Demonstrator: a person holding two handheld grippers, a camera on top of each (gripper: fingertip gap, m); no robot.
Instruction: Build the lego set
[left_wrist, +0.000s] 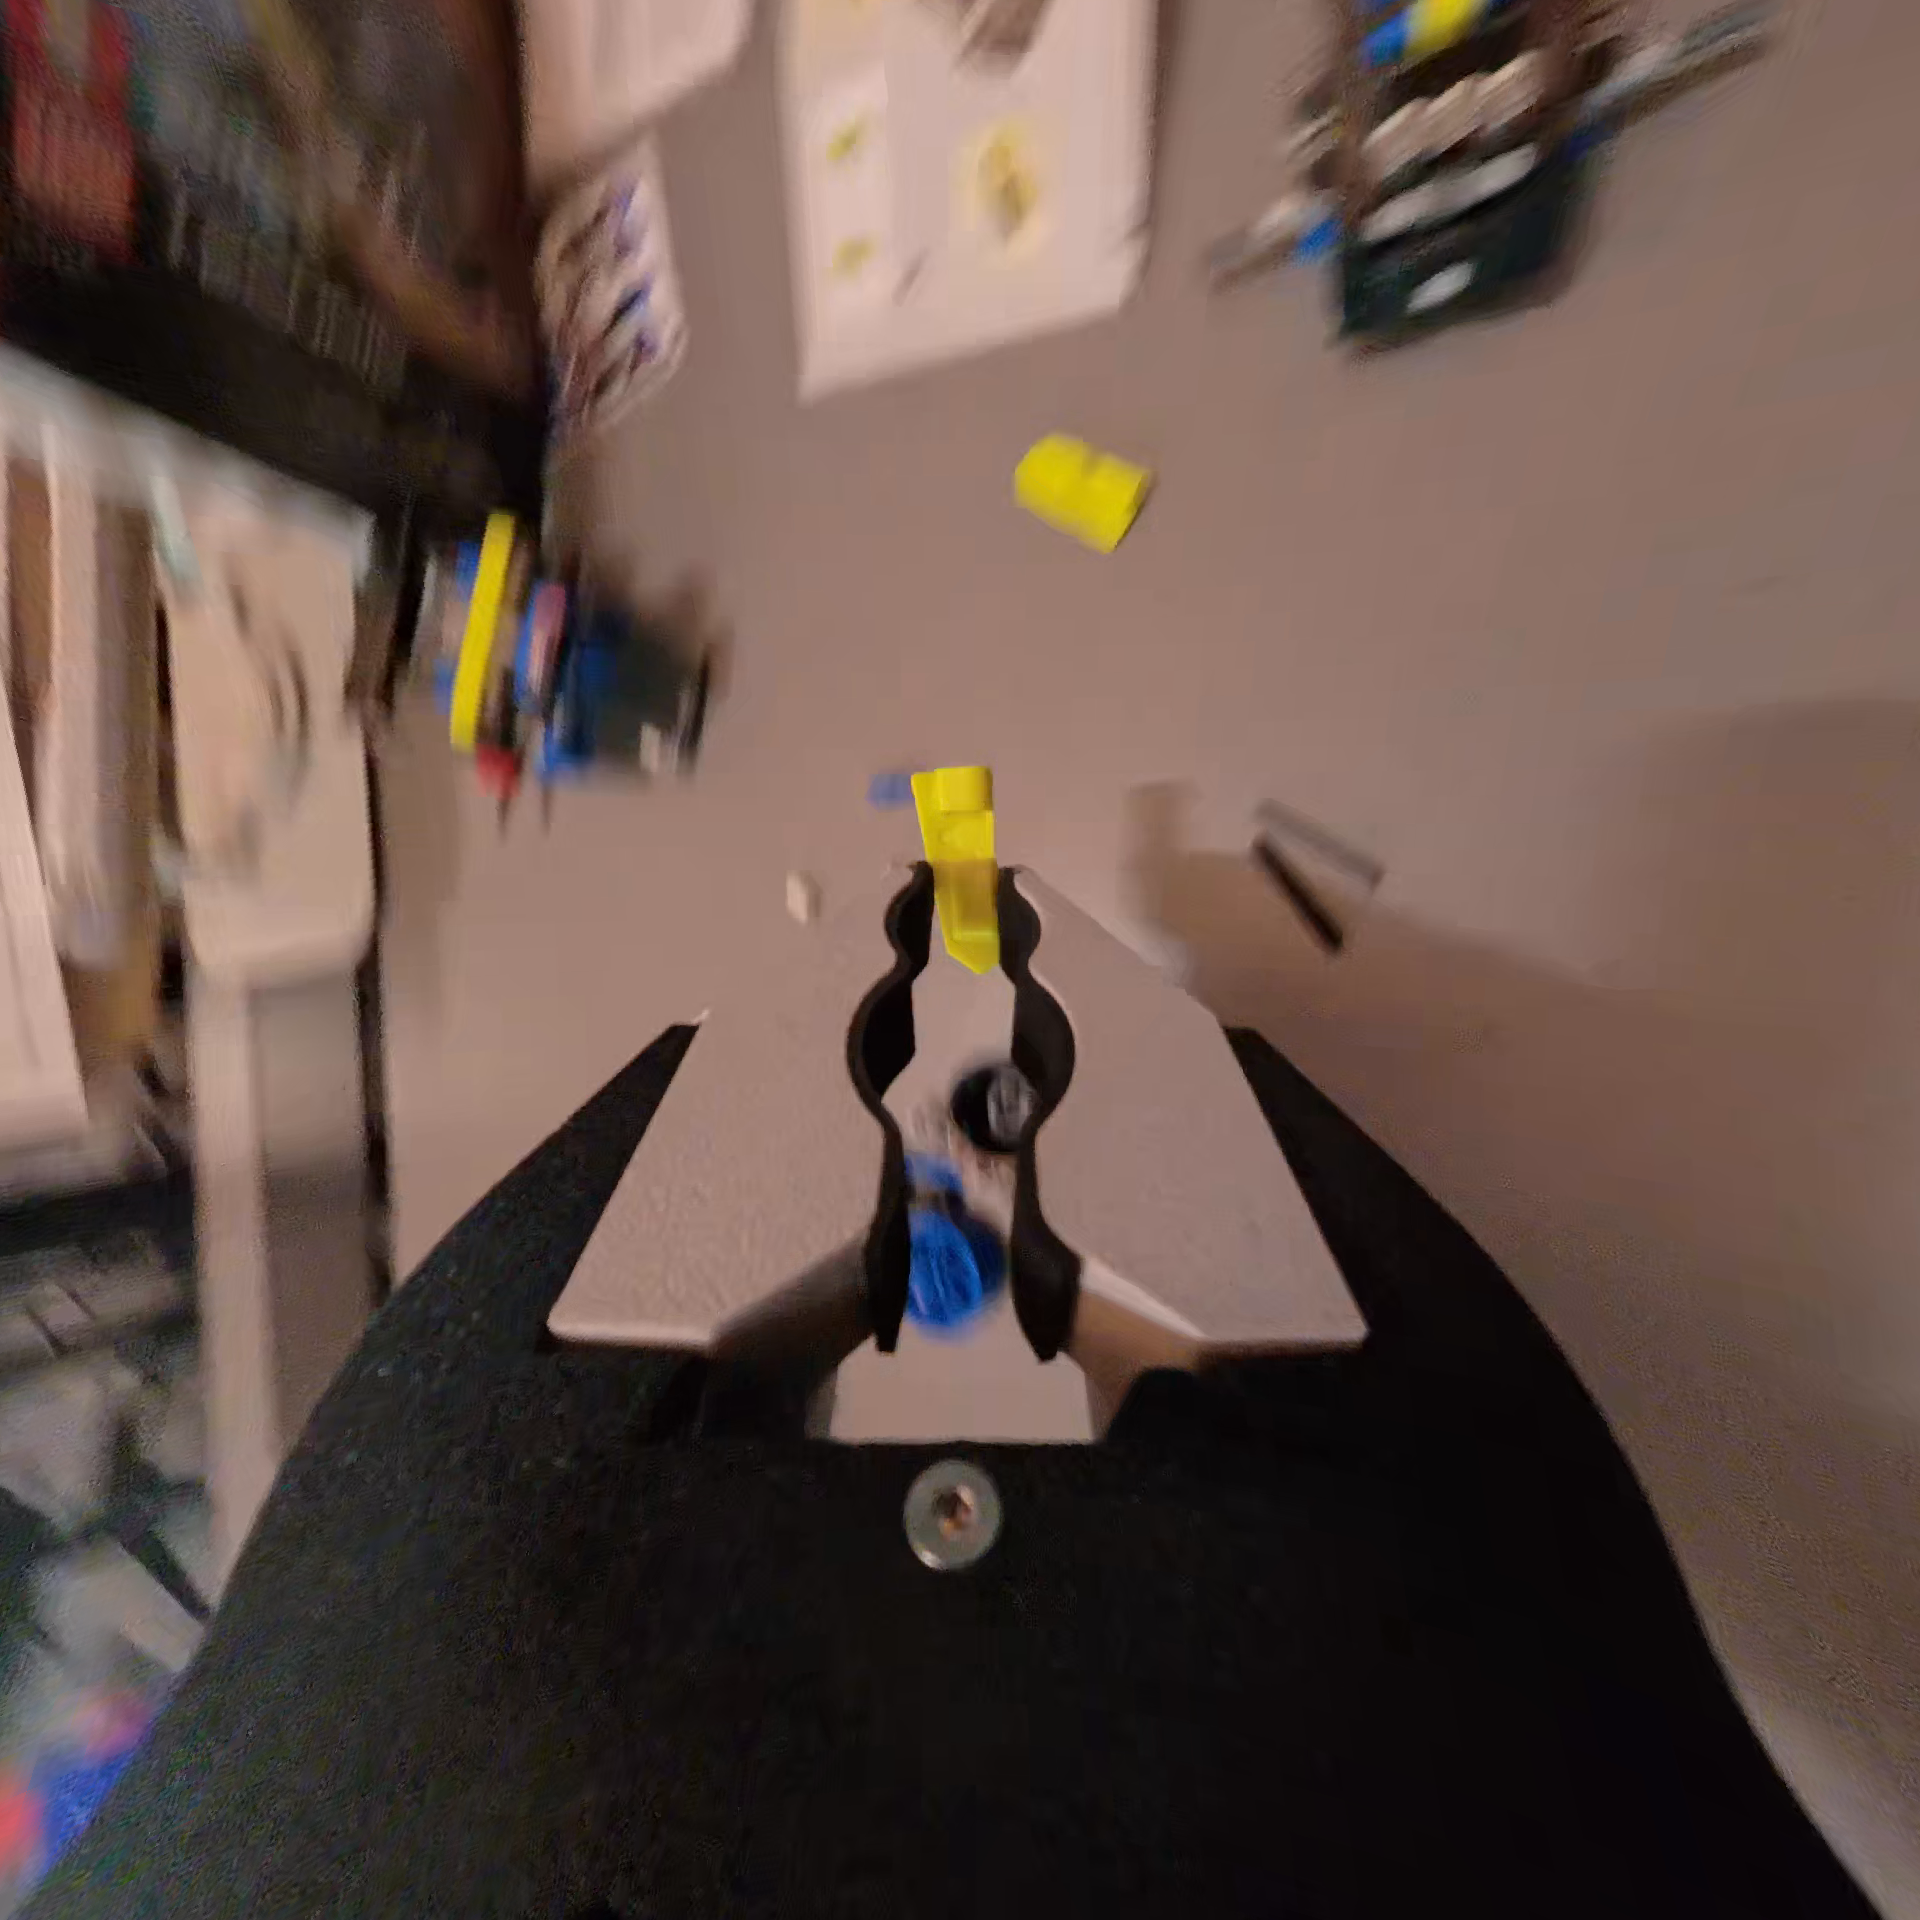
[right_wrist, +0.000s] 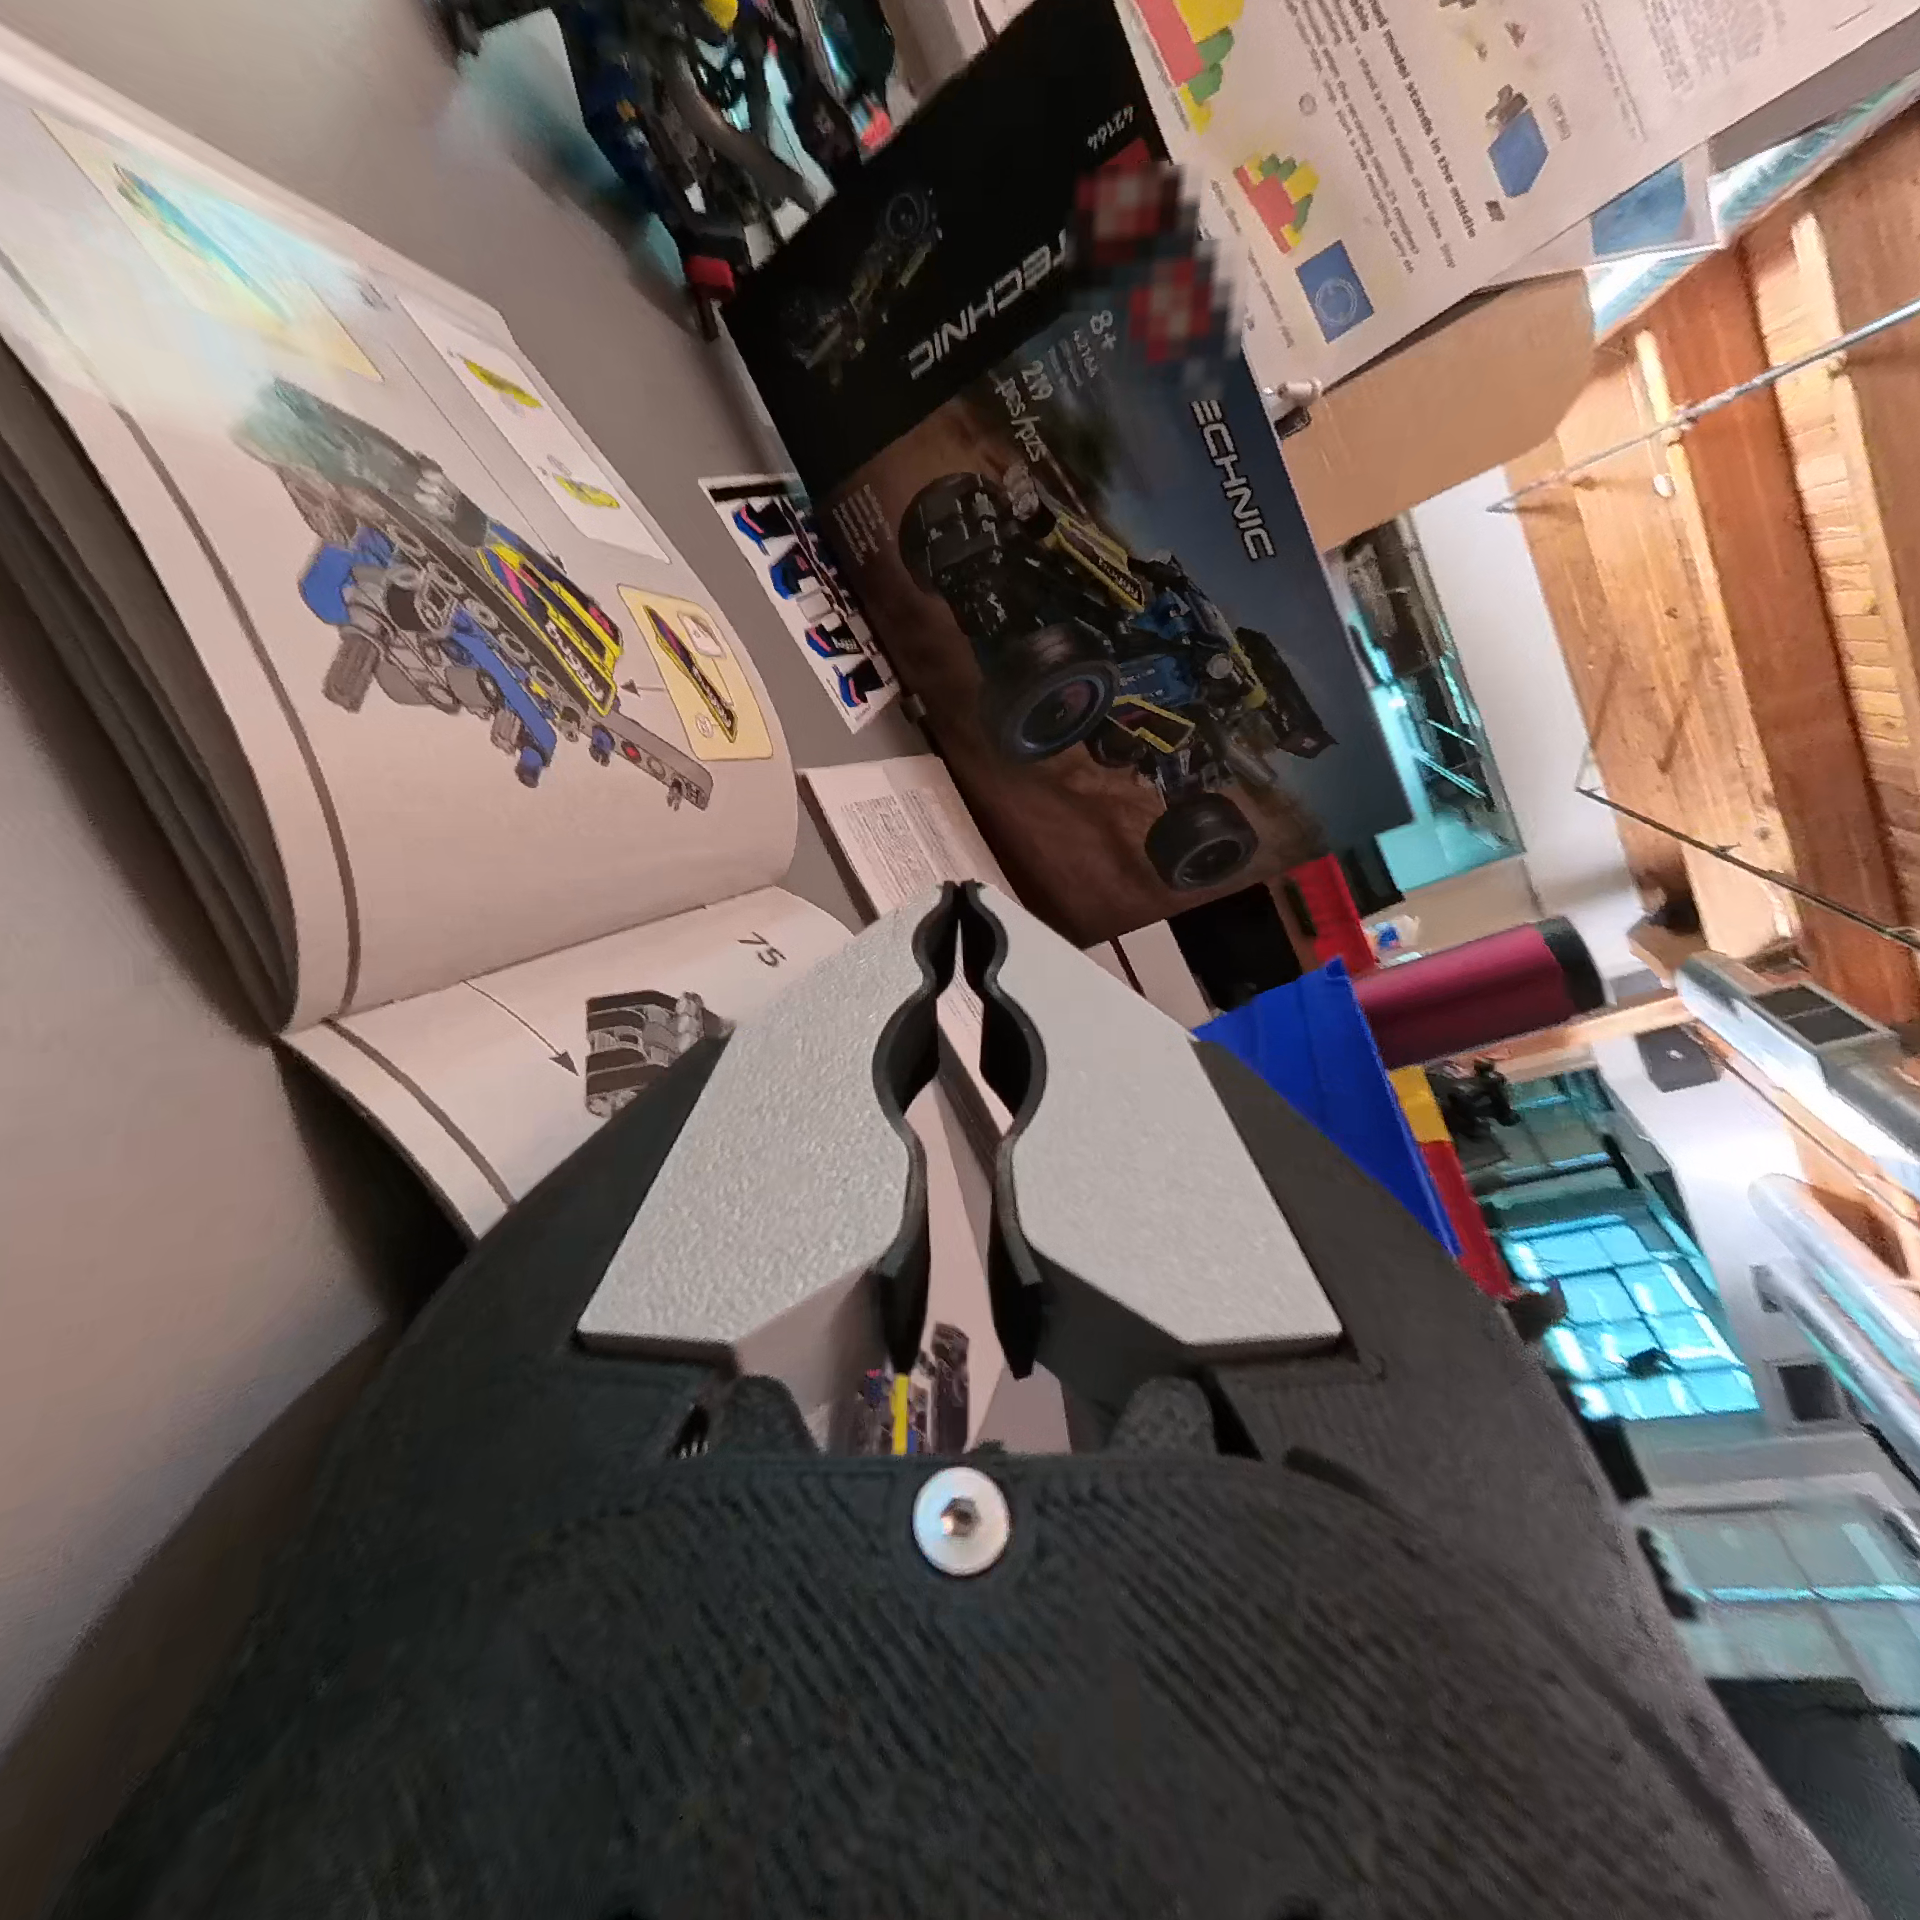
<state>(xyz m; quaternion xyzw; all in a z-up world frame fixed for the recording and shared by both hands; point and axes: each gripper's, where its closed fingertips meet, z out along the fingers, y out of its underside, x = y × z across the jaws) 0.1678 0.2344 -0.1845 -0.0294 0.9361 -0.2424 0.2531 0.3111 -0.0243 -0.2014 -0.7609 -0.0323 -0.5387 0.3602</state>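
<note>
Yellow plastic piece (left_wrist: 961, 862) sits pinched at the tips of our left gripper (left_wrist: 961, 883), pads pressing both sides, most of it sticking out past the tips above the grey worktop (left_wrist: 1455, 582). Left view is v. blurred. A 2nd yellow brick (left_wrist: 1081, 490) lies apart, further out on the worktop; a blue/yellow/black part-built model (left_wrist: 561, 665) sits near the worktop's left edge, and an open sheet w/ yellow drawings (left_wrist: 956, 187) lies toward the far edge. Behind the tips, between the fingers, we see a blue bit (left_wrist: 940, 1273) and a small black wheel-like bit (left_wrist: 992, 1112).

Our right gripper (right_wrist: 961, 894) is pressed together, nothing in it, hovering over an open instruction booklet (right_wrist: 468, 727). Beyond it stand the set's box (right_wrist: 1091, 644), a sticker sheet (right_wrist: 810, 603) and a blue bin (right_wrist: 1340, 1049).
</note>
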